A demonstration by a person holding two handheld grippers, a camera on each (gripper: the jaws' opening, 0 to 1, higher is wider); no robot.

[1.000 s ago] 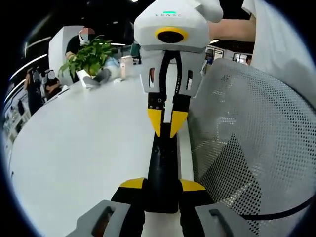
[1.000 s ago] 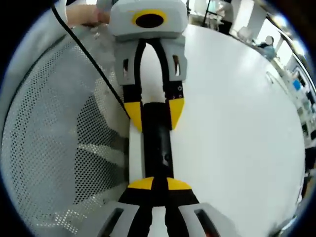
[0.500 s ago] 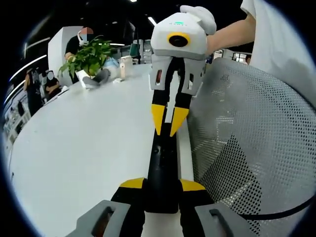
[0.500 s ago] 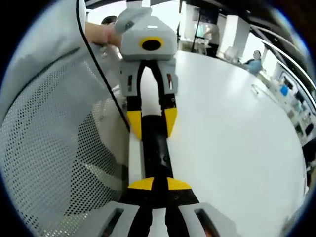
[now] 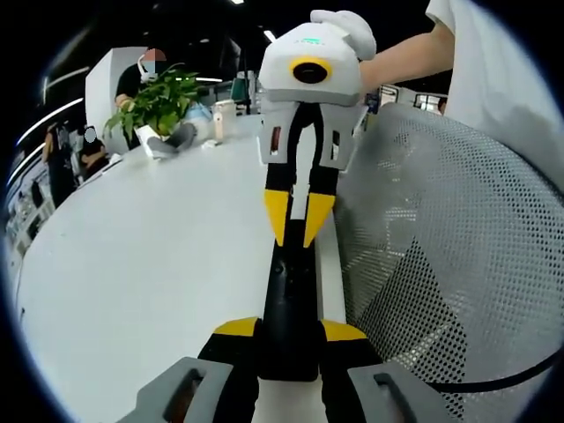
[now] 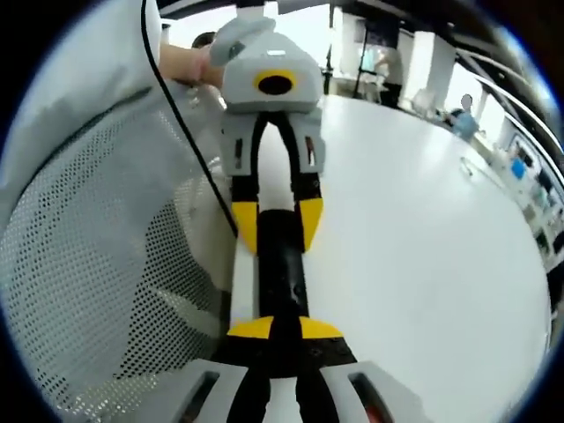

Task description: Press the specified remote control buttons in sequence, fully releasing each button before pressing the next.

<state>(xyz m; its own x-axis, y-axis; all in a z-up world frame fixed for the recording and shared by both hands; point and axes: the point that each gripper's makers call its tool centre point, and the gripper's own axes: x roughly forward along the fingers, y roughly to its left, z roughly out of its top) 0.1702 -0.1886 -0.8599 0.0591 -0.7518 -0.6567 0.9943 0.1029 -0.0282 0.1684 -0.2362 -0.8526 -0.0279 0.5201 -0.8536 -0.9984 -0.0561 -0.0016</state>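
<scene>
The left gripper (image 5: 289, 333) is clamped on the near end of the black remote (image 5: 289, 304), its yellow-tipped fingers (image 5: 240, 328) pressed against either side. The remote runs forward from them along the edge of the white tabletop (image 5: 150, 264). At its far end the right gripper (image 5: 298, 233) points down with its fingers drawn together to a narrow V, tips at or just above the remote's top face; contact is hard to judge.

In the right gripper view, the right gripper (image 6: 284, 330) sits over the remote (image 6: 280, 269), and the left gripper (image 6: 277, 227) grips the remote's far end. A mesh chair back (image 5: 449, 256) stands just beside the remote. A plant (image 5: 159, 104) sits well beyond the fingers.
</scene>
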